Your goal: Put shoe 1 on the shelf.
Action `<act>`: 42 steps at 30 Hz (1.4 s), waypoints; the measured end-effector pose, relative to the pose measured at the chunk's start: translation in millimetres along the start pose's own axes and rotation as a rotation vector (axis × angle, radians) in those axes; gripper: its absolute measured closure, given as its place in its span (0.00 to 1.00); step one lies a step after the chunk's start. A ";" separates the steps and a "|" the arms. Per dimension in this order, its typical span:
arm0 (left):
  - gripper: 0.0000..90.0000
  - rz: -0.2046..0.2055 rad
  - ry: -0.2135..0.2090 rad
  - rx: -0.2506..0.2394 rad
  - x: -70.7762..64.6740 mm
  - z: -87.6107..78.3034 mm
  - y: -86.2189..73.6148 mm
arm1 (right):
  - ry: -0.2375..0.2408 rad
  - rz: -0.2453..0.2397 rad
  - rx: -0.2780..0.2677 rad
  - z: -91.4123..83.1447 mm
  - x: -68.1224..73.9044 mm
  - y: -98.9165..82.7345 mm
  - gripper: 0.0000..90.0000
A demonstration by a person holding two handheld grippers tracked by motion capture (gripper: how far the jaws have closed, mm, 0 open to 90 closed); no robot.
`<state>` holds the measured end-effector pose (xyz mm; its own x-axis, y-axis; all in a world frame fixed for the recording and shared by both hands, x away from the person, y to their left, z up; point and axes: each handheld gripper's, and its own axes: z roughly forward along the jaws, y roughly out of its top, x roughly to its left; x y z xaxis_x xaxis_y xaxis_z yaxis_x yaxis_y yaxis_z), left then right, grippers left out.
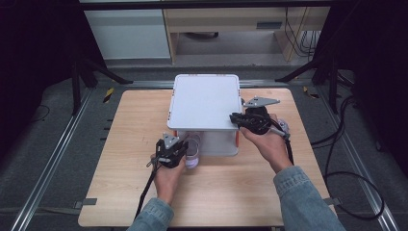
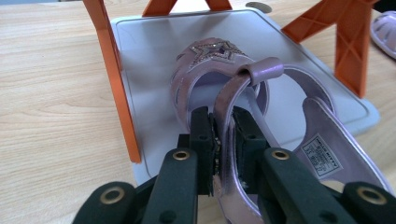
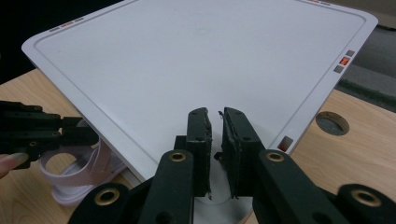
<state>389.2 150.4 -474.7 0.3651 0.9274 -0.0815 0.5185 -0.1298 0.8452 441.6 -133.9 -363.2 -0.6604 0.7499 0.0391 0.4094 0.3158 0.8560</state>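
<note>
Black jaws of the left gripper (image 2: 225, 140) clamp the strap of a purple sandal (image 2: 243, 98), already resting on the rack's lower shelf (image 2: 149, 60). Right gripper (image 3: 215, 140) hovers over the rack top (image 3: 187, 60), nearly closed and empty. Next, I think, release the strap carefully and pull back.

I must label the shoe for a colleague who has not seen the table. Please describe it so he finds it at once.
On the wooden table stands a white two-level plastic rack with orange legs. At its lower shelf lies a lilac child's sandal, its strap pinched in the left tongs. A glittery star on its front marks it.
</note>
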 end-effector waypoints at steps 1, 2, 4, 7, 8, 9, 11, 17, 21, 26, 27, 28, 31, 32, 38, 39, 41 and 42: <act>0.89 -0.002 0.003 0.000 0.1 2.8 0.0 | -0.001 -0.004 0.000 0.0 0.4 -0.1 0.90; 0.89 -0.004 0.005 0.001 0.0 4.4 0.0 | -0.002 -0.009 -0.001 0.1 0.7 -0.1 0.90; 0.89 -0.007 0.008 0.000 -0.1 7.8 -0.2 | -0.004 -0.016 -0.001 0.0 0.7 -0.4 0.91; 0.88 -0.006 0.020 -0.003 1.0 11.9 -0.1 | -0.002 -0.016 -0.003 0.0 0.7 -0.8 0.90; 0.88 -0.011 0.018 0.001 1.9 13.4 0.0 | -0.002 -0.021 -0.004 0.0 1.0 -1.0 0.90; 0.88 -0.012 0.018 0.004 2.7 15.0 -0.1 | -0.002 -0.023 -0.002 -0.2 1.5 -1.0 0.90; 0.87 -0.015 0.012 0.013 3.1 17.1 -0.9 | -0.002 -0.024 -0.002 -0.2 1.9 -1.0 0.90; 0.82 -0.008 0.011 -0.005 3.7 17.0 -0.1 | -0.005 -0.036 0.000 -0.4 3.9 -1.0 0.90; 0.70 0.034 0.006 -0.026 1.7 7.1 3.2 | -0.004 -0.037 -0.001 -0.4 3.9 -1.1 0.90; 0.73 0.095 -0.030 -0.063 -0.3 -15.7 5.0 | -0.011 -0.043 -0.003 -0.3 4.8 -1.4 0.90; 0.76 0.114 -0.037 -0.069 -0.3 -20.5 6.0 | -0.013 -0.042 -0.003 -0.3 5.1 -1.4 0.90; 0.81 0.133 -0.050 -0.073 -0.5 -25.2 7.1 | -0.015 -0.044 -0.003 -0.3 5.5 -1.3 0.89; 0.91 0.220 -0.067 -0.070 -4.5 -36.2 8.7 | -0.019 -0.044 -0.002 -0.4 6.0 -1.5 0.89; 0.93 0.259 -0.070 -0.058 -7.4 -39.3 7.9 | -0.020 -0.044 -0.003 -0.4 6.2 -1.7 0.89; 0.99 0.381 -0.089 -0.014 -17.2 -48.5 -2.7 | -0.025 -0.048 -0.009 -0.4 6.9 -2.3 0.89; 0.99 0.385 -0.094 -0.010 -17.9 -50.0 -4.6 | -0.025 -0.047 -0.007 -0.4 6.9 -2.1 0.89; 0.99 0.383 -0.104 -0.009 -19.4 -52.7 -8.0 | -0.025 -0.047 -0.006 -0.5 7.0 -2.0 0.89; 0.99 0.384 -0.111 -0.006 -20.5 -53.8 -9.8 | -0.025 -0.047 -0.004 -0.4 7.0 -1.8 0.89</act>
<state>335.0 151.5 -452.9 0.6133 0.7680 0.1845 0.3236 -0.4574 0.8283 435.9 -129.5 -364.3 -0.6628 0.7486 -0.0142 0.3753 0.3486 0.8589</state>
